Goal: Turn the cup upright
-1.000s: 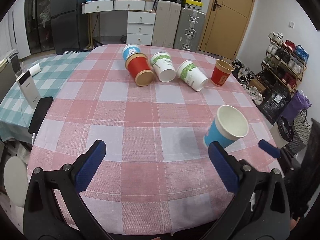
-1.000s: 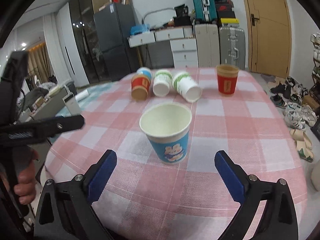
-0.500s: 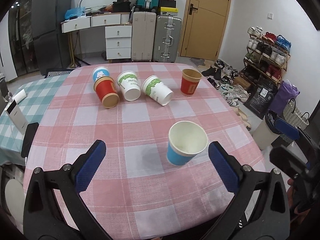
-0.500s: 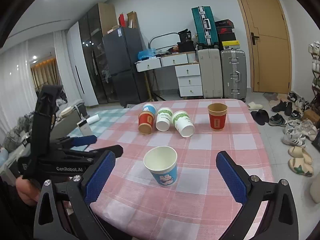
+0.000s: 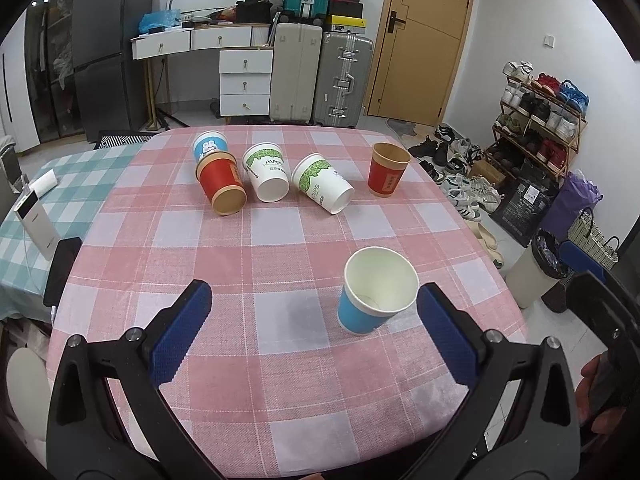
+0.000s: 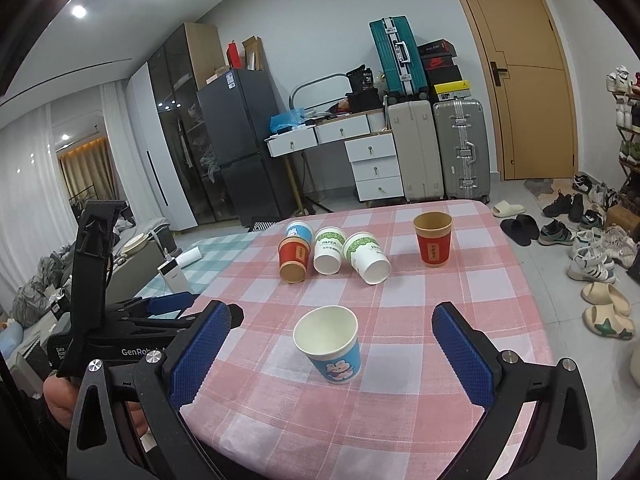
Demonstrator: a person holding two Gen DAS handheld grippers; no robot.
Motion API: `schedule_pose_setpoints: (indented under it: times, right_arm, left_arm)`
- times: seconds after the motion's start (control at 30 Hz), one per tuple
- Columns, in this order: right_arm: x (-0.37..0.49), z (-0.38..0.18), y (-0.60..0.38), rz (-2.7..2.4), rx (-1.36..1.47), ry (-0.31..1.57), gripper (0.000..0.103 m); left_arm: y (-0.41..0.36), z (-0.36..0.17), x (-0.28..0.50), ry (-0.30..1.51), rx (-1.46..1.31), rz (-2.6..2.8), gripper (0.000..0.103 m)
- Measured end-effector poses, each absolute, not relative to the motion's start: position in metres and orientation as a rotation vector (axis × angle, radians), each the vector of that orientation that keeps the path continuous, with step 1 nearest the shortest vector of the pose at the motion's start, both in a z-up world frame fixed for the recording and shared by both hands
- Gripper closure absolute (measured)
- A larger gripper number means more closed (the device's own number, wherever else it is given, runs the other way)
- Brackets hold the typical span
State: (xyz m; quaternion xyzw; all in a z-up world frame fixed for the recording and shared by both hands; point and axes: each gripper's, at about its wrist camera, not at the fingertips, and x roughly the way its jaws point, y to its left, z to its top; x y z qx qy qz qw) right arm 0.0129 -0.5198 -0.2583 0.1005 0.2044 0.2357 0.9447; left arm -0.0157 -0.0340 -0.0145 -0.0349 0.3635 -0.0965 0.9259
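Note:
A blue paper cup (image 5: pixel 374 294) stands upright on the pink checked tablecloth (image 5: pixel 248 248); it also shows in the right wrist view (image 6: pixel 330 344). A red cup (image 5: pixel 387 170) stands upright at the far right. Lying on their sides at the back are a red cup (image 5: pixel 222 186), a blue cup (image 5: pixel 210 145) and two green-and-white cups (image 5: pixel 266 172) (image 5: pixel 322 182). My left gripper (image 5: pixel 312 334) is open and empty, just short of the blue cup. My right gripper (image 6: pixel 330 354) is open and empty, held back from that cup.
A teal checked table (image 5: pixel 28 208) with a white power bank (image 5: pixel 34 220) and a dark phone (image 5: pixel 60 268) adjoins on the left. A bin (image 5: pixel 538 268) and a shoe rack (image 5: pixel 540 120) stand right of the table. Suitcases (image 5: pixel 320 76) and drawers line the back wall.
Both grippers have pulled back and up from the upright blue cup, still open. The cups have not moved.

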Motion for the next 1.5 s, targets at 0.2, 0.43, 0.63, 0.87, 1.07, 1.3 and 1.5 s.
schedule_pose_setpoints:
  times: [0.2, 0.43, 0.63, 0.87, 1.07, 1.3, 1.5]
  right_arm:
    - [0.0123, -0.2581, -0.5181, 0.487, 0.189, 0.424, 0.000]
    - [0.0132, -0.2589, -0.5204, 0.470, 0.193, 0.428, 0.000]
    - [0.0153, -0.2590, -0.5209, 0.465, 0.197, 0.432, 0.000]
    - [0.0197, -0.2609, -0.5276, 0.462, 0.216, 0.444, 0.000]
    - [0.0204, -0.2619, -0.5265, 0.462, 0.212, 0.443, 0.000]
    - [0.0194, -0.2622, -0.5226, 0.470, 0.210, 0.440, 0.000]
    - [0.0195, -0.2635, -0.5206, 0.473, 0.209, 0.436, 0.000]
  left_arm:
    - [-0.0303, -0.0158, -0.0126, 0.751, -0.096, -0.200, 0.001]
    - [-0.0304, -0.0155, -0.0124, 0.751, -0.098, -0.197, 0.001]
    - [-0.0318, -0.0149, -0.0141, 0.752, -0.090, -0.196, 0.001]
    - [-0.0319, -0.0144, -0.0152, 0.753, -0.103, -0.192, 0.001]
    - [-0.0316, -0.0142, -0.0157, 0.754, -0.094, -0.184, 0.001]
    - [-0.0303, -0.0140, -0.0141, 0.749, -0.098, -0.177, 0.001]
    - [-0.0303, -0.0141, -0.0136, 0.750, -0.095, -0.175, 0.001]
